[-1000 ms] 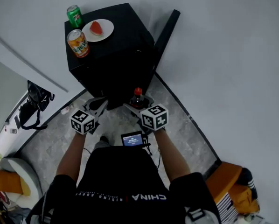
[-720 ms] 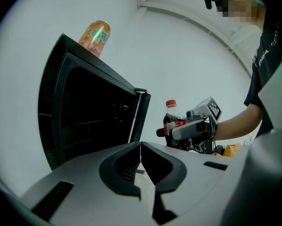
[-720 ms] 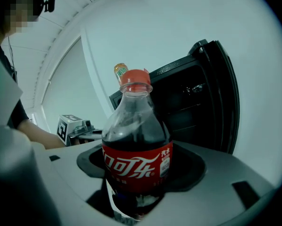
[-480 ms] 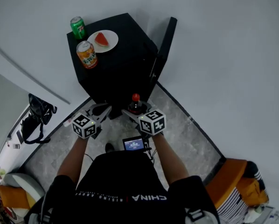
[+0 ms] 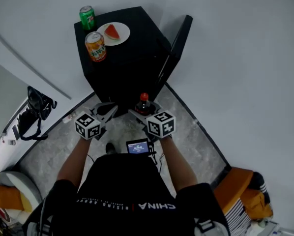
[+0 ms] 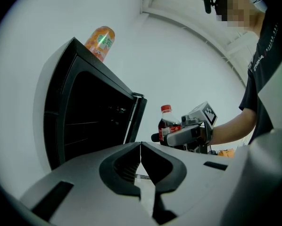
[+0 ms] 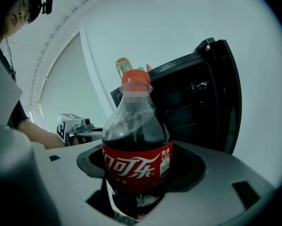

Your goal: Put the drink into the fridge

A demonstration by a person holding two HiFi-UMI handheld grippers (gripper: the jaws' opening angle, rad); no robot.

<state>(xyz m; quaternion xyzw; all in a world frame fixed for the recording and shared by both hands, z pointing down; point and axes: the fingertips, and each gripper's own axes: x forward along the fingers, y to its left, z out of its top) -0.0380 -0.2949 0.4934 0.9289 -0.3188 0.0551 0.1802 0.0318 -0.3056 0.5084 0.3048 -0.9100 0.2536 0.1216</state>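
A cola bottle [image 5: 143,103] with a red cap stands upright in my right gripper [image 5: 143,110], whose jaws are shut on its body just in front of the black mini fridge [image 5: 122,73]. In the right gripper view the bottle [image 7: 137,145] fills the middle, with the dark fridge interior [image 7: 178,102] behind it and the open door [image 7: 226,98] at the right. My left gripper [image 5: 107,111] hovers beside it at the left, shut and empty. From the left gripper view its tips [image 6: 141,146] meet, and the bottle [image 6: 165,126] shows at the right.
On the fridge top stand a green can [image 5: 87,17], an orange can [image 5: 95,46] and a plate [image 5: 122,29] with a watermelon slice. The fridge door [image 5: 176,48] swings out to the right. White walls close in behind. A black bag [image 5: 34,109] lies on the floor at the left.
Both grippers stay in front of the open fridge, the bottle still held in the right one. Only the head view sways slightly.
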